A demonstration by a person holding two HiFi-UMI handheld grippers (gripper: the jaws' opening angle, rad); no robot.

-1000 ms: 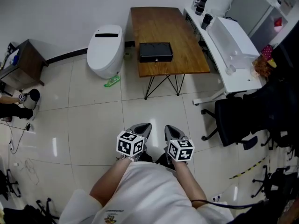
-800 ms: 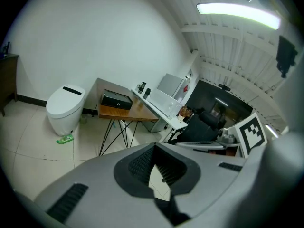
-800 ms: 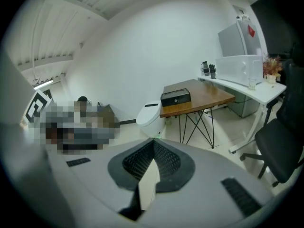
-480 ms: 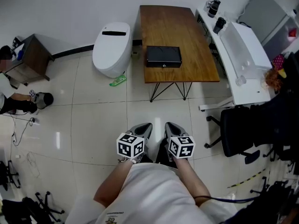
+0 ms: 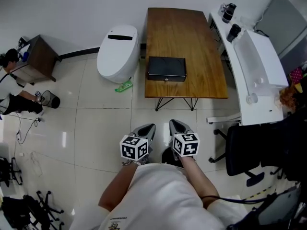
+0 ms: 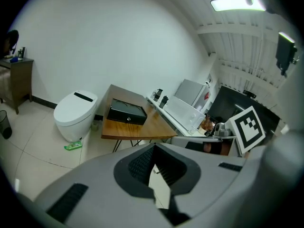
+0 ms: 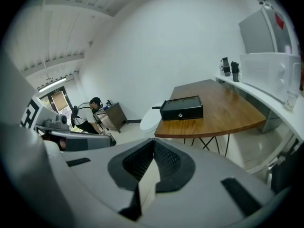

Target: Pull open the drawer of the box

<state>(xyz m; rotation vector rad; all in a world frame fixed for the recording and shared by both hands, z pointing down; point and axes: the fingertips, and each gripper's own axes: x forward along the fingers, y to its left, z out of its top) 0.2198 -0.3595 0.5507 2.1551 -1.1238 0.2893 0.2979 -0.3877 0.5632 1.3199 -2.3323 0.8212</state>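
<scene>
- Close against the person's body, the left gripper (image 5: 145, 129) and right gripper (image 5: 178, 126) sit side by side, each with its jaws clenched together on nothing. Their grey shells are smooth and rounded, the pads dark and ribbed.
- Ahead of them spreads the pale tiled floor (image 5: 96, 123), glossy enough to reflect the lamps.
- Further on stands the wooden table (image 5: 192, 32) on thin black wire legs. Over the last second it has slid lower and nearer in the head view, so I judge the person is walking up to it and no reach has begun.
- On the table's near half lies the box (image 5: 166, 67), a flat, matte black rectangle. Its drawer front (image 5: 166, 78), with a small round lock, faces the person, looks shut, and is well apart from both grippers.
- Left of the table is a rounded, glossy white toilet (image 5: 117, 51).
</scene>
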